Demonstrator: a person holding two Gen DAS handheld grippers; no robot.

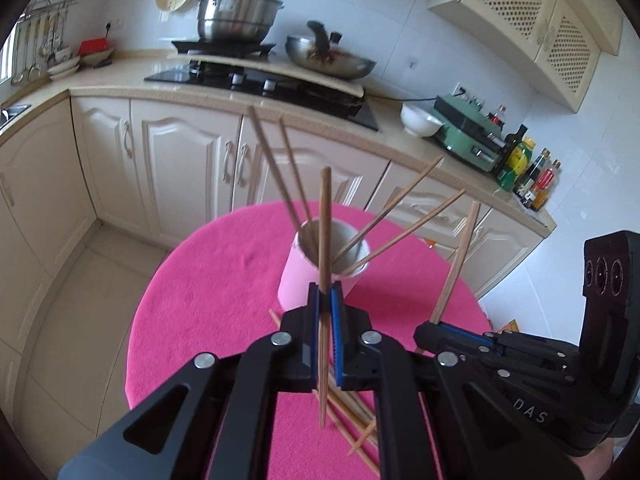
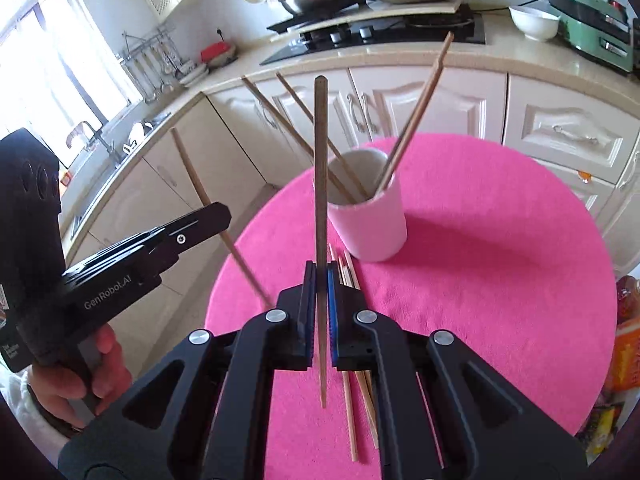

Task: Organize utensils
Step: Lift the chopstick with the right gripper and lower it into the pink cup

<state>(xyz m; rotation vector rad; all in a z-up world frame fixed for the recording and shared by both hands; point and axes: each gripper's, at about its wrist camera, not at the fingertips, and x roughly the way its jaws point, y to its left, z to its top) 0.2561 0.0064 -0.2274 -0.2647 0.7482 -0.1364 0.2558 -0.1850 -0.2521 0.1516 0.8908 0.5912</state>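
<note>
A white cup [image 1: 304, 276] [image 2: 370, 220] stands on the pink round table [image 1: 208, 280] [image 2: 500, 264] and holds several wooden chopsticks leaning outward. My left gripper [image 1: 325, 300] is shut on one upright chopstick [image 1: 325, 216], just in front of the cup. My right gripper [image 2: 320, 276] is shut on another upright chopstick [image 2: 320, 168], also in front of the cup. In the left wrist view the right gripper [image 1: 434, 328] shows at the right with its chopstick [image 1: 460, 256]. In the right wrist view the left gripper [image 2: 220, 216] shows at the left. Several loose chopsticks [image 2: 350, 400] [image 1: 352, 412] lie on the table under the grippers.
Cream kitchen cabinets [image 1: 180, 168] and a counter run behind the table. On the counter are a hob with a steel pot [image 1: 236, 16] and a wok [image 1: 328, 60], a white bowl [image 1: 420, 120], a green appliance [image 1: 468, 132] and bottles [image 1: 528, 172].
</note>
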